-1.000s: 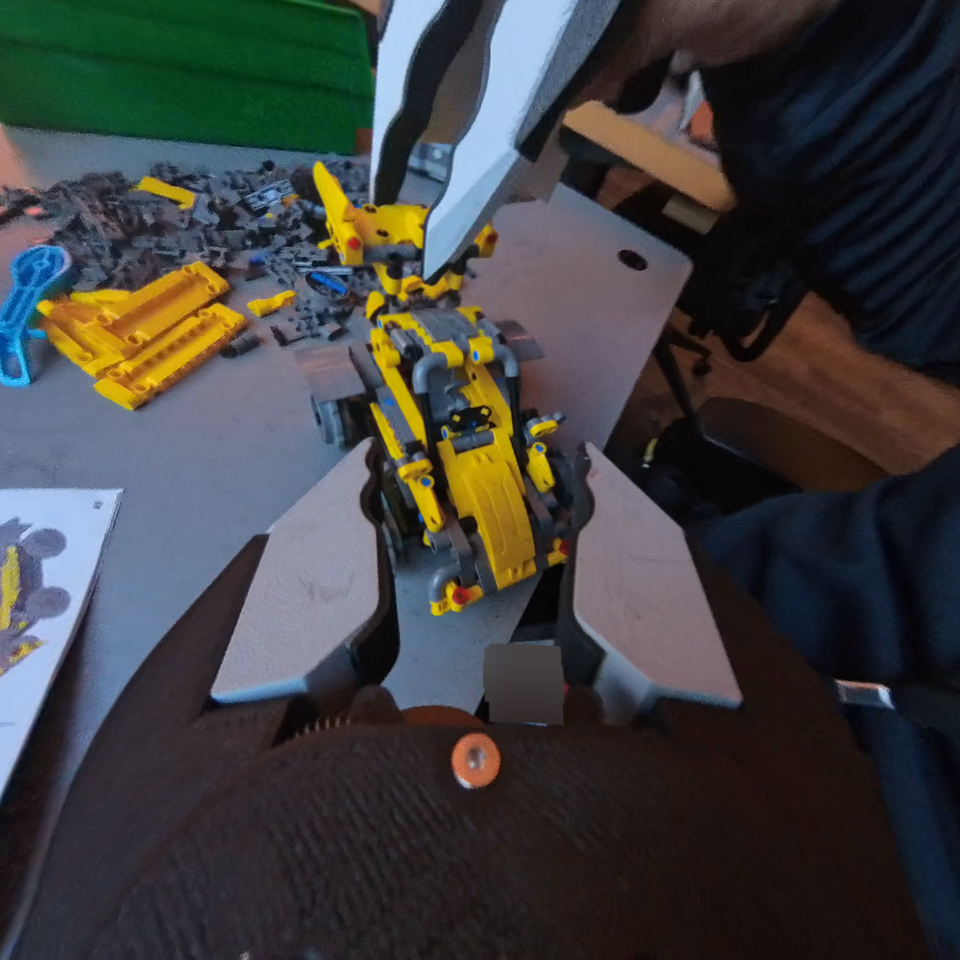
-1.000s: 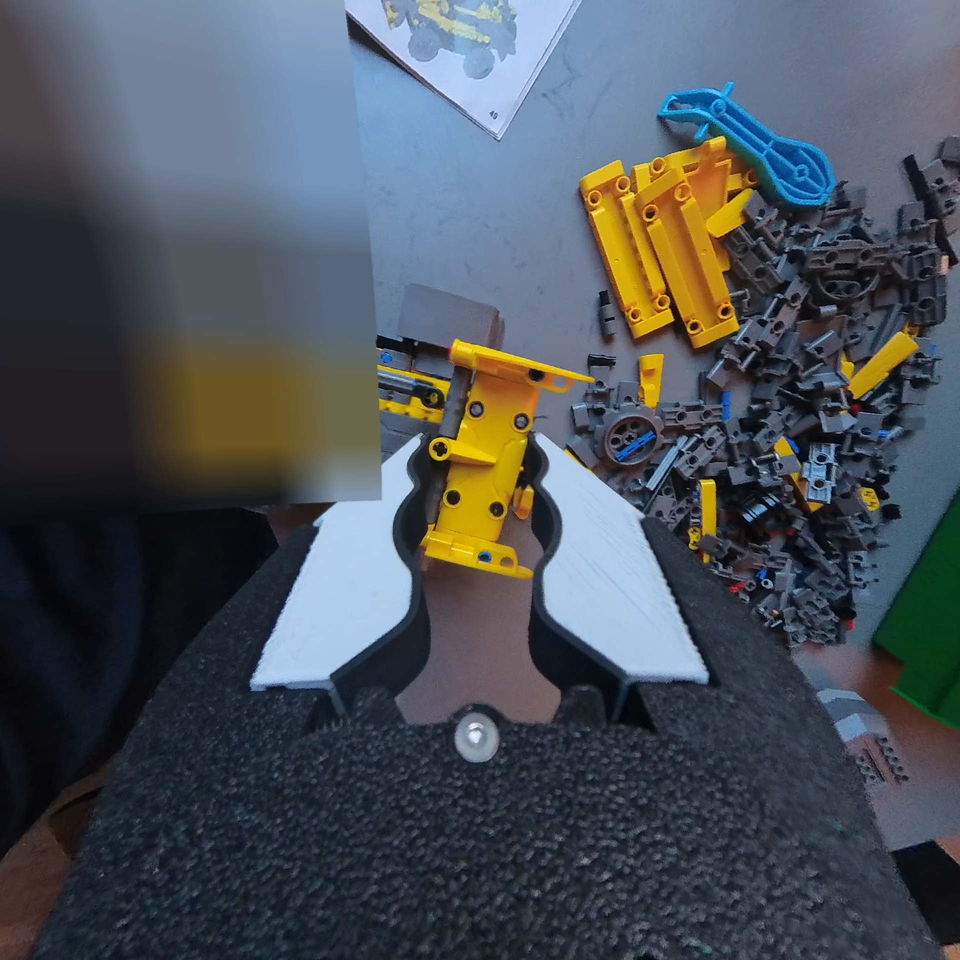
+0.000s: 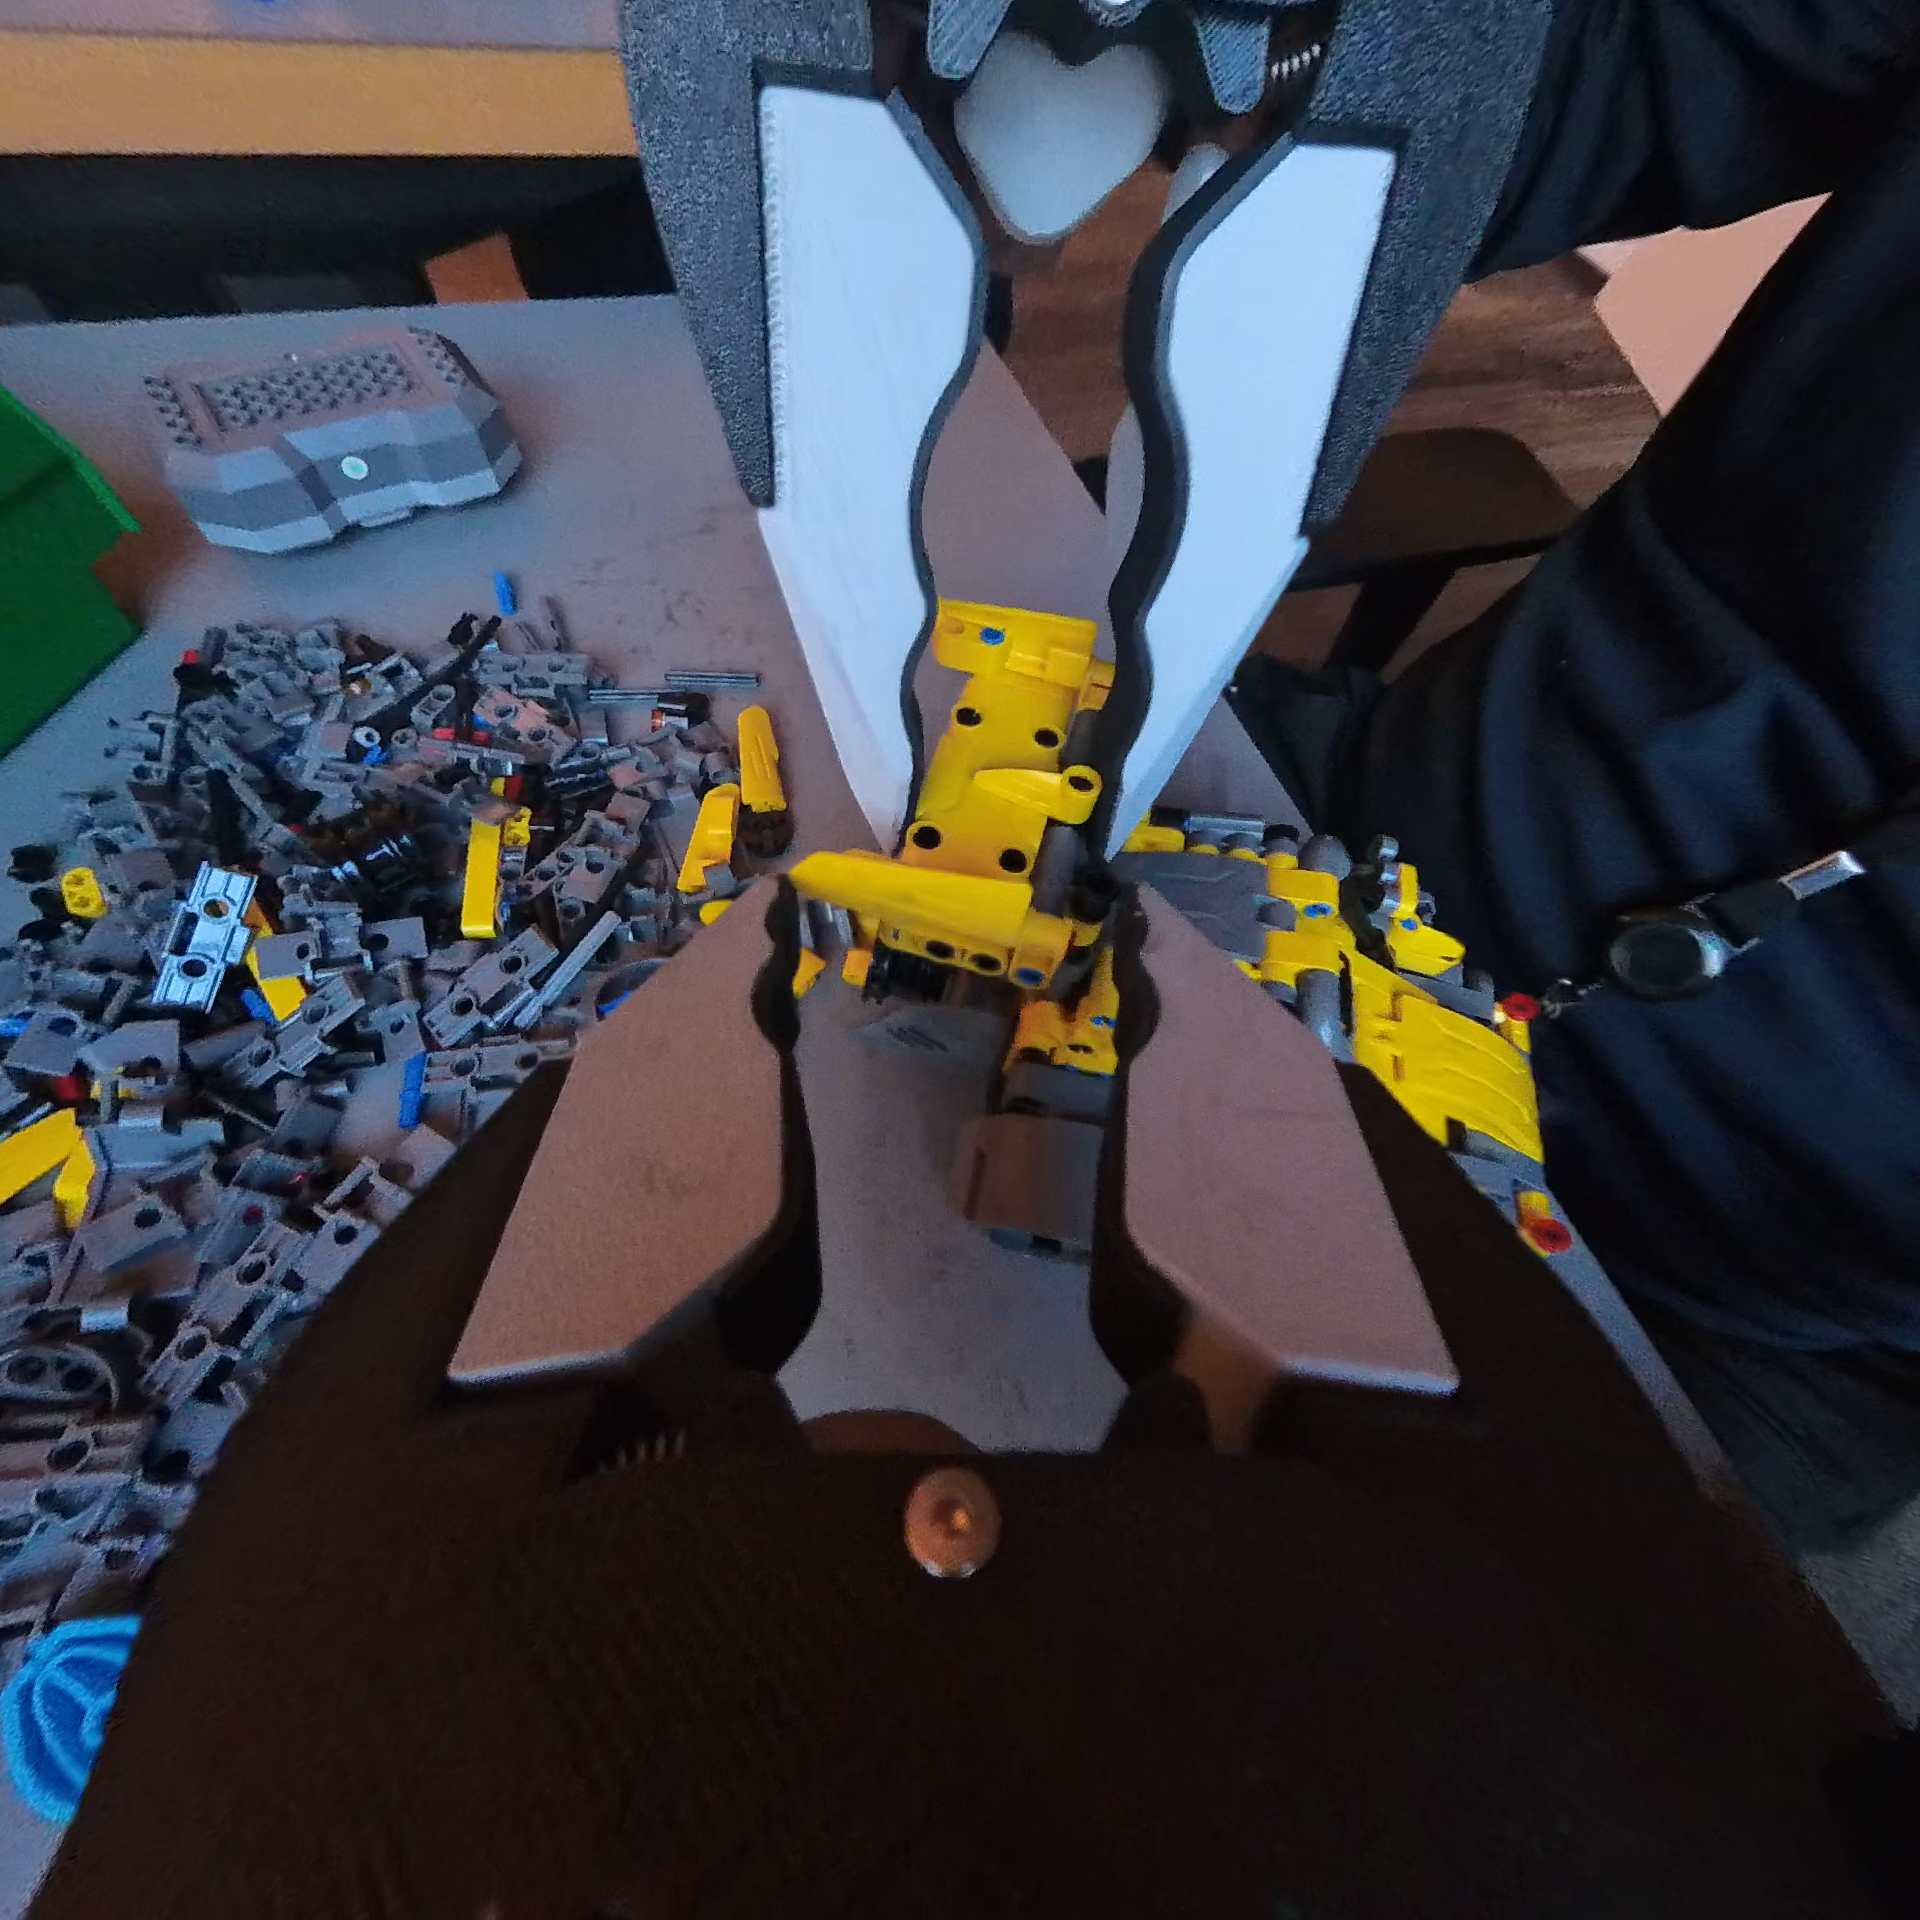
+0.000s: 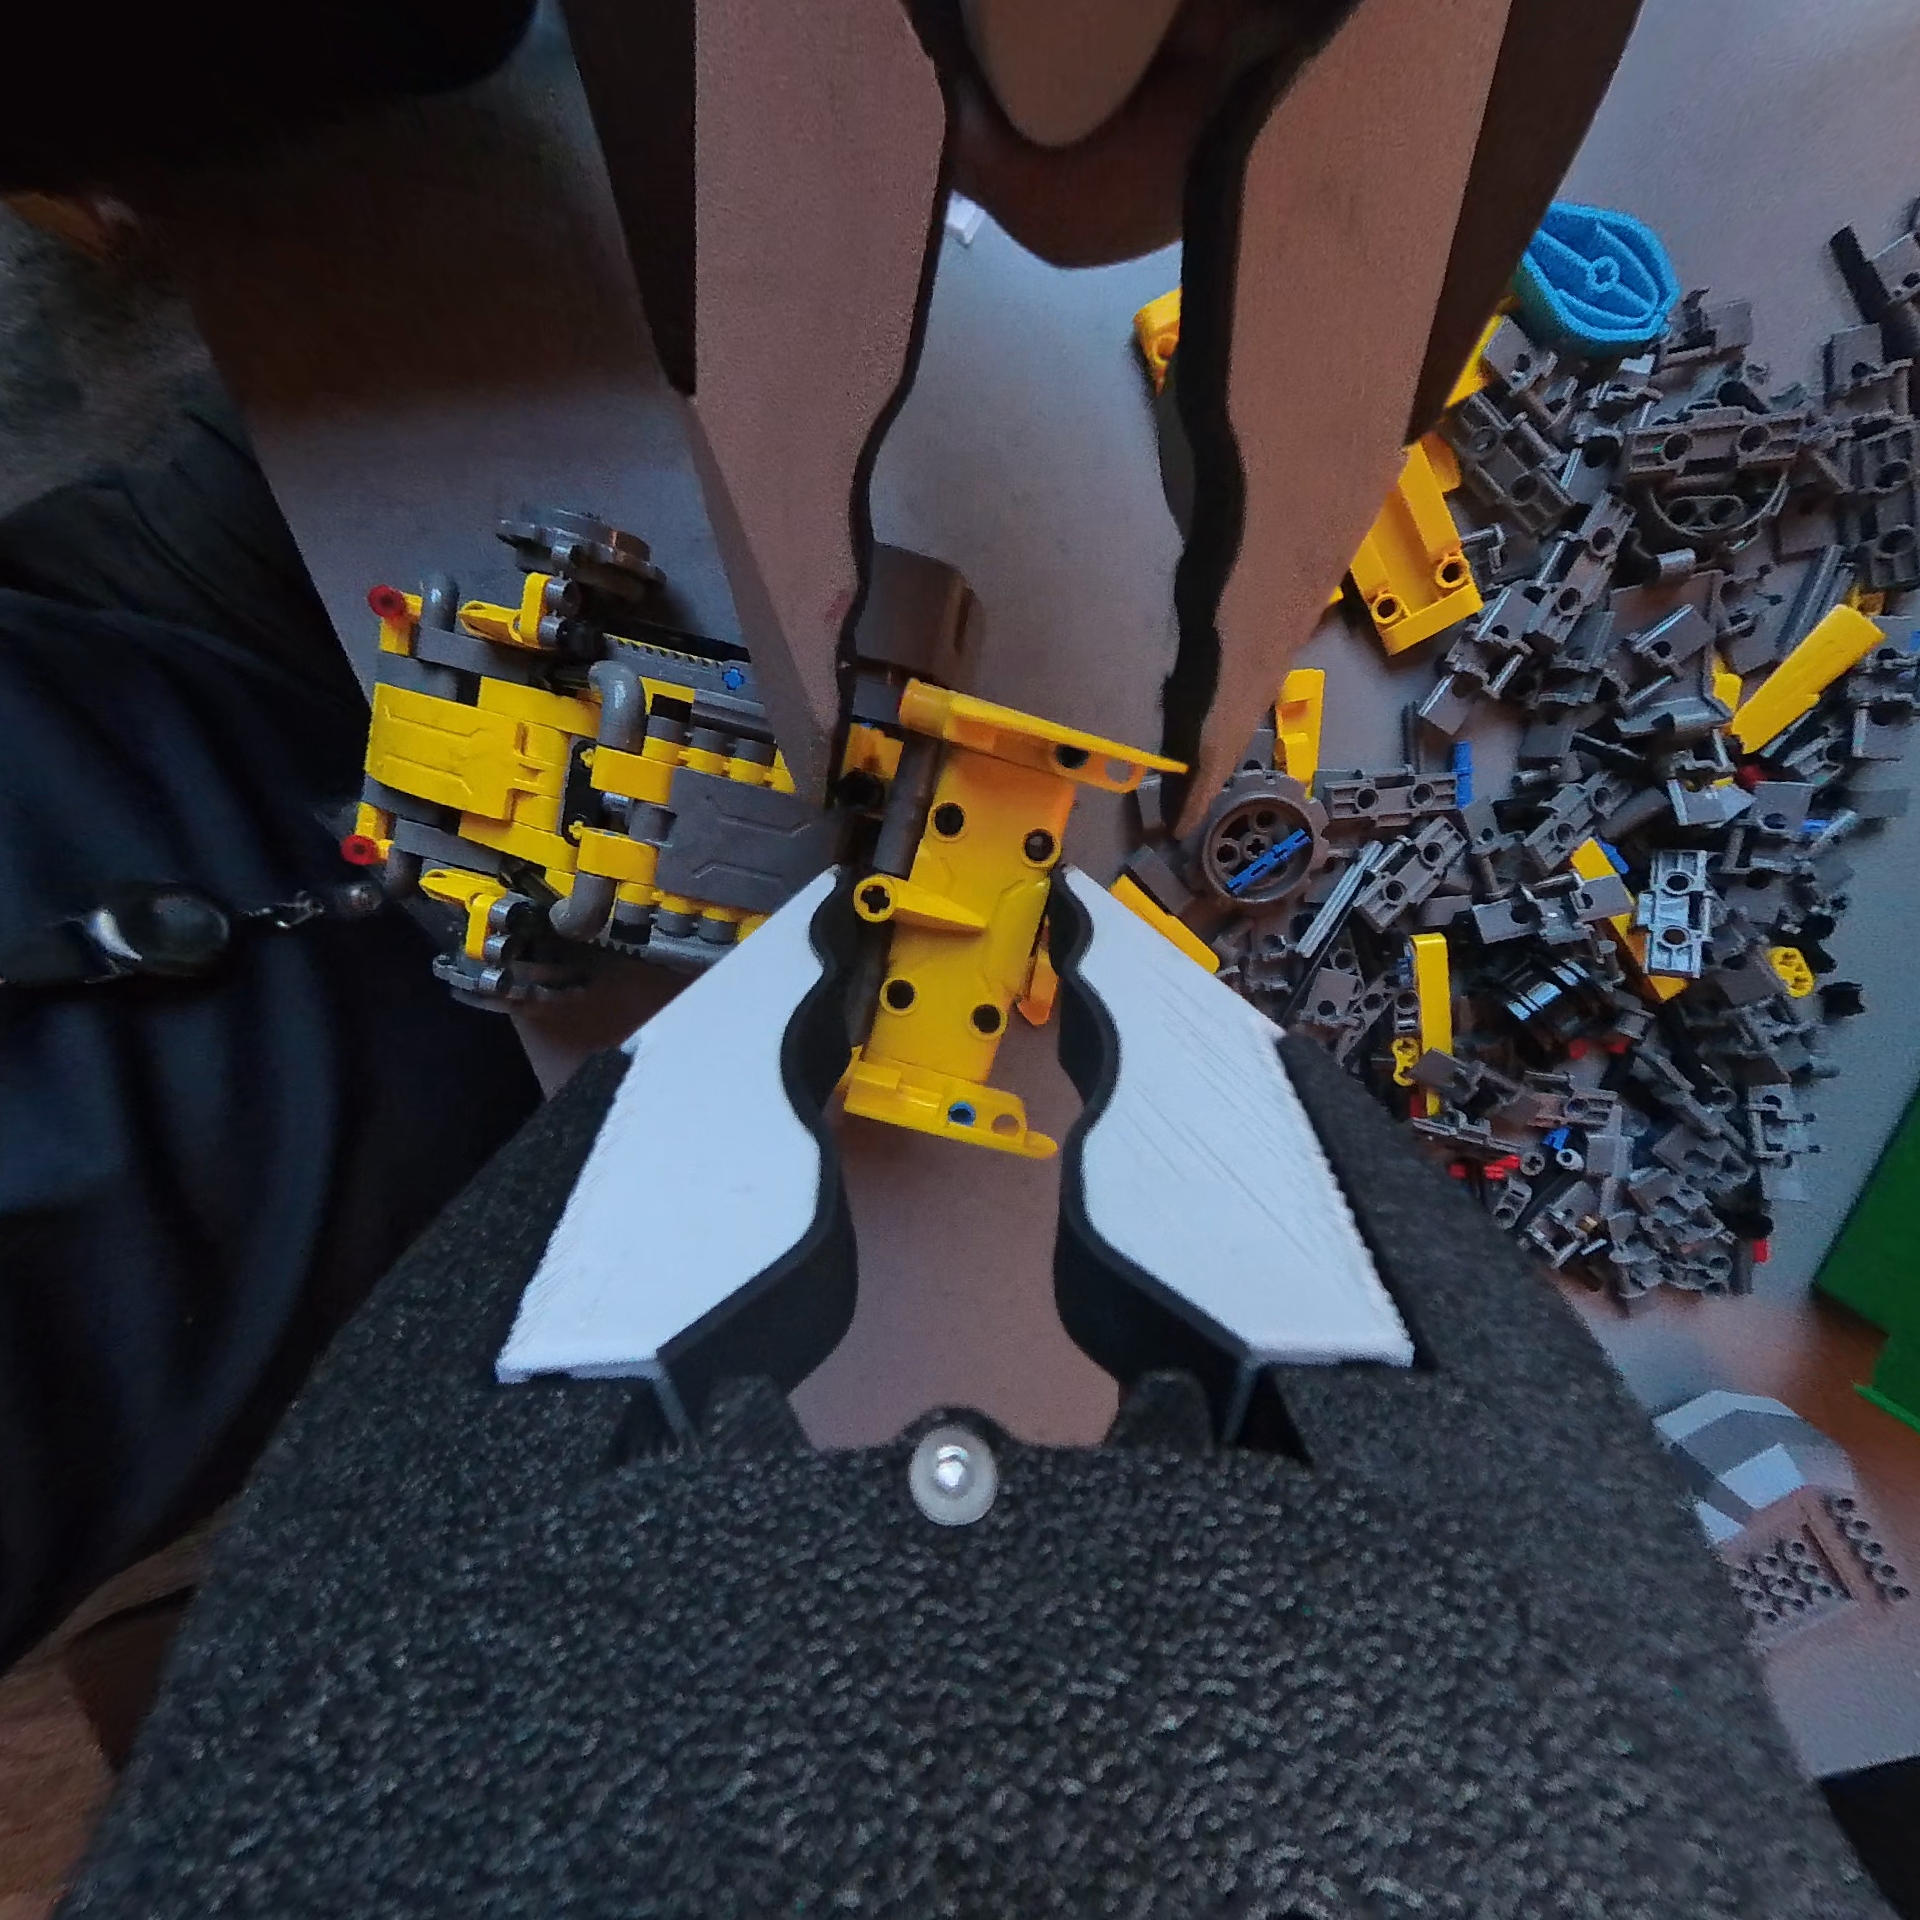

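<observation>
A yellow and grey brick-built car (image 3: 1351,997) lies on the grey table (image 3: 644,540); it also shows in the right wrist view (image 4: 540,769). My right gripper (image 4: 951,894), with white fingers, is shut on the car's yellow tail block (image 4: 966,935), just behind its flat yellow wing. My left gripper (image 3: 951,904), with tan fingers, faces it from the opposite side. Its jaws stand wide apart, one on each side of the wing end, tips close to or touching it. From the right wrist view the left gripper (image 4: 1003,805) comes down over the wing. A grey wheel (image 3: 1029,1174) sits between the left fingers.
A big pile of loose grey, black and yellow parts (image 4: 1610,883) lies beside the car. Yellow panels (image 4: 1413,561) and a blue part (image 4: 1600,270) lie beyond it. A grey studded block (image 3: 332,457) and a green bin (image 3: 52,561) stand farther off. A person's dark sleeve (image 3: 1714,727) is by the table edge. My two grippers' fingertips are within a few centimetres of each other.
My left gripper has left the car's front and swung round to the tail end, facing the right gripper. The right gripper still holds the yellow tail block.
</observation>
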{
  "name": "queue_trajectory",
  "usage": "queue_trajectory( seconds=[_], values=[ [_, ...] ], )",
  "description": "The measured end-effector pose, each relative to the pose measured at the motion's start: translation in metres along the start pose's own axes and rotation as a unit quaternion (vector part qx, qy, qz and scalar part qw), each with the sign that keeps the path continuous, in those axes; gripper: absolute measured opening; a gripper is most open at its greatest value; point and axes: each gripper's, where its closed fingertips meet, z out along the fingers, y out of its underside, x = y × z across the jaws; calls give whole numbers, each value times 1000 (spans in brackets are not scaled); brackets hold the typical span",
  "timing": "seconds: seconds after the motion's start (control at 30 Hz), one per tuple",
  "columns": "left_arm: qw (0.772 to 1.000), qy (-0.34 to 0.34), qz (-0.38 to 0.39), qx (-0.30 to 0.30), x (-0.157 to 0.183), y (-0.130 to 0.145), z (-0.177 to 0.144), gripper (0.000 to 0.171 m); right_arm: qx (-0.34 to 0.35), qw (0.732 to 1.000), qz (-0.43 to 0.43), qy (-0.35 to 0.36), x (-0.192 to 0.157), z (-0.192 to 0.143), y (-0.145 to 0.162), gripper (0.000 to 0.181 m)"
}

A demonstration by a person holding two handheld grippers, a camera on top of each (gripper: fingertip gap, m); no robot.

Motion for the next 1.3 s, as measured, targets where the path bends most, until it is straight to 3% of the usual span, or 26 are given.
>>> queue_trajectory(
  seconds=[0.27,0.7,0.77,0.83,0.97,1.03,1.3],
  values=[
    [1000,-6,19,21,4,1,0,56,2,1000,-15,17,-3,0,0,36],
    [998,-25,53,33,4,2,-4,55,-36,994,-32,101,-2,1,-2,36],
    [999,-25,40,23,4,5,-8,48,-35,993,-29,109,-1,1,-2,36],
    [999,-45,17,18,-3,8,-14,62,-28,993,-24,109,-2,1,-2,36],
    [999,-31,1,-13,0,23,-9,60,-10,996,4,86,-1,1,-2,36],
    [1000,0,-14,-20,7,27,-8,47,-7,997,21,75,0,2,-1,35],
    [998,38,-26,-38,15,37,3,36,-24,996,42,76,0,2,1,35]
  ],
)
